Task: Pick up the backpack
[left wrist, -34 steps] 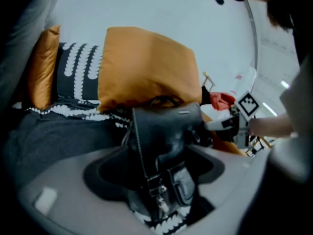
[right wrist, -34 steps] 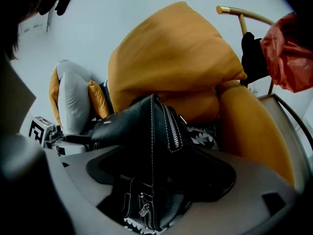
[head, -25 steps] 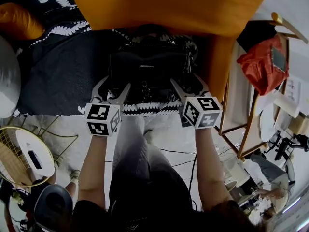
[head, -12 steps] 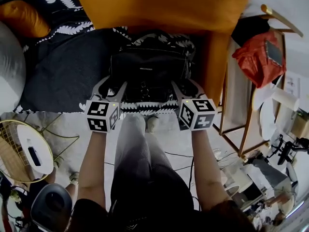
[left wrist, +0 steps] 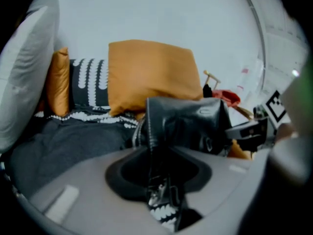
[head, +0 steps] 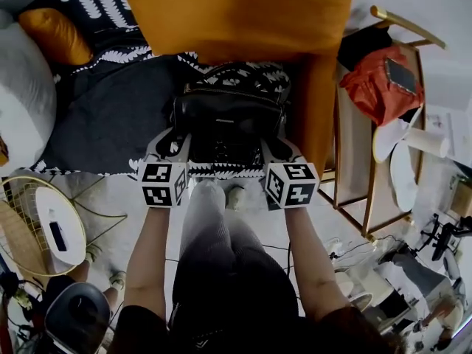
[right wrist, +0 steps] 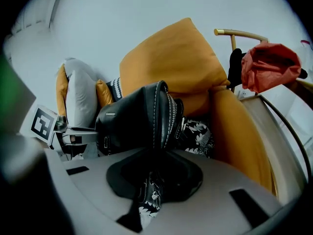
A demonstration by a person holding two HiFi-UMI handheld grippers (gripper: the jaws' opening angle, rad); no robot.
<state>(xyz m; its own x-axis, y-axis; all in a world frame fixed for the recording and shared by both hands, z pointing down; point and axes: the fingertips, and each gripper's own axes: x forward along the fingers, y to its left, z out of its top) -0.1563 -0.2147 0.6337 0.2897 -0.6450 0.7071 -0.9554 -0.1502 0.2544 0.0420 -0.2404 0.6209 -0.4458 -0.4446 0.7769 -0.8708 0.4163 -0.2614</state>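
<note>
Black leather backpack [head: 228, 116] was found at bed [head: 103, 120] edge | left tool [head: 173, 144] and right tool [head: 279, 150], jaws just closing, were clamped on its side seams | risk judged: thin seam bites slipping under weight.

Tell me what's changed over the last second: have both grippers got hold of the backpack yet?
Yes. The left gripper and right gripper drew in toward each other. Their jaws have just been closing, and each now pinches a side edge of the black backpack, where a second ago they stood open beside it. The orange cushion and dark blanket stayed put.
</note>
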